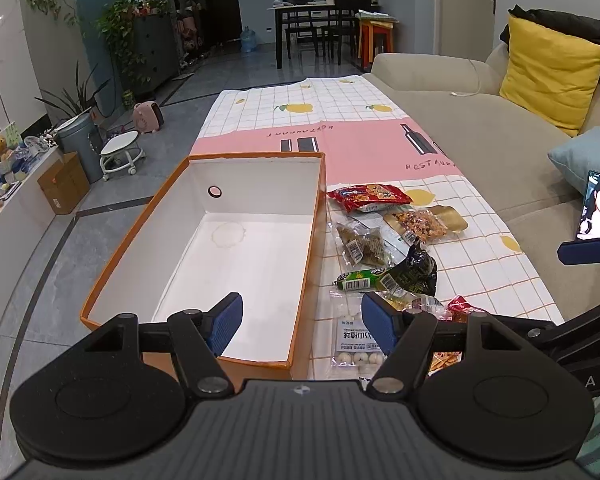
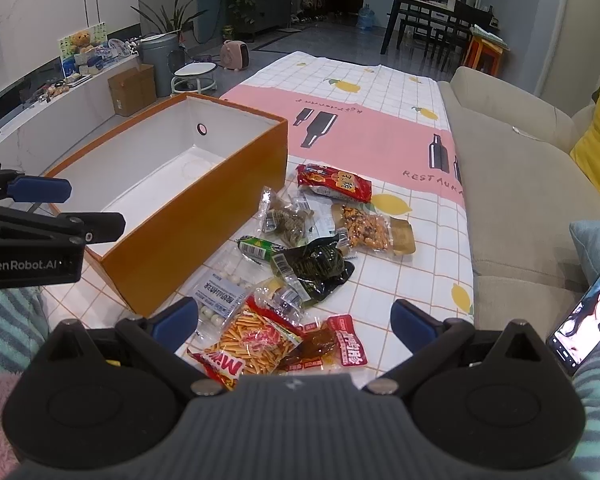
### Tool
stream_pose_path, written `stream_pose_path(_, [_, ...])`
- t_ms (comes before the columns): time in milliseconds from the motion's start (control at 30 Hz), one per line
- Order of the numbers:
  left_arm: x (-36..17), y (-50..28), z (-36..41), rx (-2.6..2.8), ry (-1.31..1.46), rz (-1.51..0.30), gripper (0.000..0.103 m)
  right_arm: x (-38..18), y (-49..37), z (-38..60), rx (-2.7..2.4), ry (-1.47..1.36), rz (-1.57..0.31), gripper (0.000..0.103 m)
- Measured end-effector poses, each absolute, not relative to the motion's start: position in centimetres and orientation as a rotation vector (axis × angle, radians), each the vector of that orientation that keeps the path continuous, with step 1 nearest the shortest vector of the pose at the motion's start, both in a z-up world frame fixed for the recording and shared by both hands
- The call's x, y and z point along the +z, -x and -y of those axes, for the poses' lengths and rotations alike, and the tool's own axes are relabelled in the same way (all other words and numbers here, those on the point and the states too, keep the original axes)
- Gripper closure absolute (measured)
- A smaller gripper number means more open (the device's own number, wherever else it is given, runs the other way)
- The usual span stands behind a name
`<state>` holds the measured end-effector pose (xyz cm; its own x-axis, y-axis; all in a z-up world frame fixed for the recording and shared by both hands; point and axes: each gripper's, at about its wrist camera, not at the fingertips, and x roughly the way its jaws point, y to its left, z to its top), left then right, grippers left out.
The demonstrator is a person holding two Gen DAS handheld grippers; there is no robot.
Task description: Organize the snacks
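Observation:
An orange box (image 1: 318,240) (image 2: 204,216) with a white, empty inside stands on the table's left part. To its right lie several snack packs: a red pack (image 1: 370,196) (image 2: 334,182), a peanut pack (image 1: 422,224) (image 2: 366,226), a black pack (image 1: 416,270) (image 2: 316,266), a green tube (image 1: 362,278) (image 2: 258,248), a pack of white balls (image 1: 354,336) (image 2: 218,294), a stick-snack bag (image 2: 252,342) and a small red sachet (image 2: 346,344). My left gripper (image 1: 302,326) hangs open over the box's near right corner. My right gripper (image 2: 296,320) stands open above the stick-snack bag, holding nothing.
A checked and pink tablecloth (image 1: 340,128) (image 2: 380,120) covers the table. A beige sofa (image 1: 480,128) (image 2: 512,184) runs along the right with a yellow cushion (image 1: 548,76). A phone (image 1: 596,210) (image 2: 584,322) lies lit at the right. The left gripper's body (image 2: 32,216) shows at the left edge.

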<state>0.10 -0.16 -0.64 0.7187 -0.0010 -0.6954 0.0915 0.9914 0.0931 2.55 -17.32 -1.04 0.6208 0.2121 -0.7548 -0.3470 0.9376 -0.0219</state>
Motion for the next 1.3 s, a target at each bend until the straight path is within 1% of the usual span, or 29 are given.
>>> stream_pose_path(1300, [-0.76,-0.12,0.23,-0.047,-0.123,-0.811,0.023,-1.26,-2.86,17.65,0.288,0.169,-0.859,0.004])
